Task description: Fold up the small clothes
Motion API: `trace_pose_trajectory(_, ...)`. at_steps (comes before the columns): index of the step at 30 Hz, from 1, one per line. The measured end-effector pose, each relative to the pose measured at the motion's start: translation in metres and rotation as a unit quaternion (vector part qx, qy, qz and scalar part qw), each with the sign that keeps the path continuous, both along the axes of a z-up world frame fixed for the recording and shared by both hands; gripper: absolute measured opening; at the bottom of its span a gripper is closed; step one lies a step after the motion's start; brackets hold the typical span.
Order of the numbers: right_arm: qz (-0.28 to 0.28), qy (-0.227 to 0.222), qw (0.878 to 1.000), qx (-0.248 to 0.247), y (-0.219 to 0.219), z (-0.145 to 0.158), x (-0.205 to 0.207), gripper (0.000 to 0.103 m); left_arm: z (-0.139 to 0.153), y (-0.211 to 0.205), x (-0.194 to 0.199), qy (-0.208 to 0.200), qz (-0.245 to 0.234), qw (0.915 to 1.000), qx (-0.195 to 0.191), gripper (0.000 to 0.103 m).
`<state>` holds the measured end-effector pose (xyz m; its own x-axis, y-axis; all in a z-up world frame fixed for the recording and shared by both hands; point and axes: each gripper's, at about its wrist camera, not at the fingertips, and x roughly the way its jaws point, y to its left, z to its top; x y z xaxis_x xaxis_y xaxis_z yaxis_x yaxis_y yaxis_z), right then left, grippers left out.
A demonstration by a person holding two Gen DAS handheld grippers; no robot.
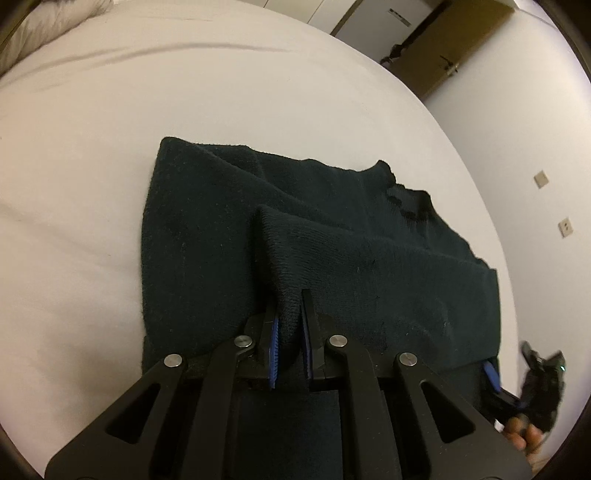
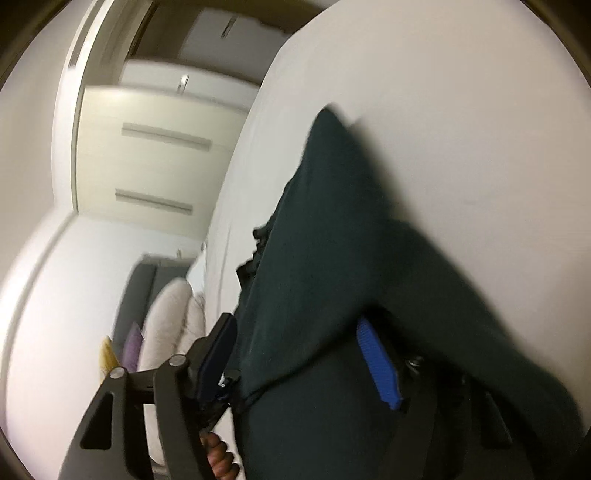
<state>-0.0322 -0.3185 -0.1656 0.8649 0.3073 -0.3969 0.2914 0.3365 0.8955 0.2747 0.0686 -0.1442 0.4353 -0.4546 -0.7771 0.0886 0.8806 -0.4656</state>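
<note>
A dark green knit garment (image 1: 303, 236) lies partly folded on the white bed (image 1: 110, 129). My left gripper (image 1: 290, 325) is shut on a ribbed hem of the garment, with the cloth pinched between the blue pads. My right gripper (image 2: 295, 354) is open; cloth of the same garment (image 2: 332, 266) hangs between its wide-apart blue pads (image 2: 376, 362), which do not pinch it. The right gripper also shows at the right edge of the left wrist view (image 1: 495, 376), under the garment's near corner. That view is motion-blurred.
Pillows (image 1: 44, 26) lie at the bed's far left. A brown door (image 1: 458, 40) and a wall with sockets (image 1: 565, 227) stand beyond the bed's right edge. White drawers (image 2: 155, 166) and cushions (image 2: 162, 325) show in the right wrist view.
</note>
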Motion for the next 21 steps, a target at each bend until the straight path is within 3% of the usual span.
trace_pose_trajectory(5, -0.082, -0.016, 0.996, -0.013, -0.025, 0.021, -0.049, 0.074, -0.002, 0.003, -0.002, 0.002, 0.011, 0.9999, -0.009, 0.010)
trace_pose_trajectory(8, -0.086, -0.035, 0.995, -0.038, -0.034, 0.043, -0.042, 0.077, -0.002, 0.004, -0.004, 0.002, 0.015, 0.9999, -0.008, 0.010)
trace_pose_trajectory(11, -0.044, -0.048, 0.996, -0.057, -0.023, 0.057, -0.009, 0.078, -0.007, -0.005, 0.001, 0.009, 0.016, 0.9998, -0.002, 0.012)
trace_pose_trajectory(13, 0.013, -0.058, 0.995, -0.074, -0.007, 0.062, 0.025, 0.079, -0.008, -0.015, 0.003, 0.007, 0.015, 0.9998, 0.009, 0.013)
trace_pose_trajectory(17, 0.109, -0.063, 0.990, -0.063, 0.032, 0.053, 0.087, 0.079, -0.006, -0.025, 0.002, -0.002, 0.005, 0.9995, 0.030, 0.014)
trace_pose_trajectory(21, 0.111, -0.017, 0.988, -0.110, 0.040, 0.023, 0.122, 0.075, -0.010, -0.012, 0.002, 0.005, 0.008, 0.9999, -0.010, 0.014)
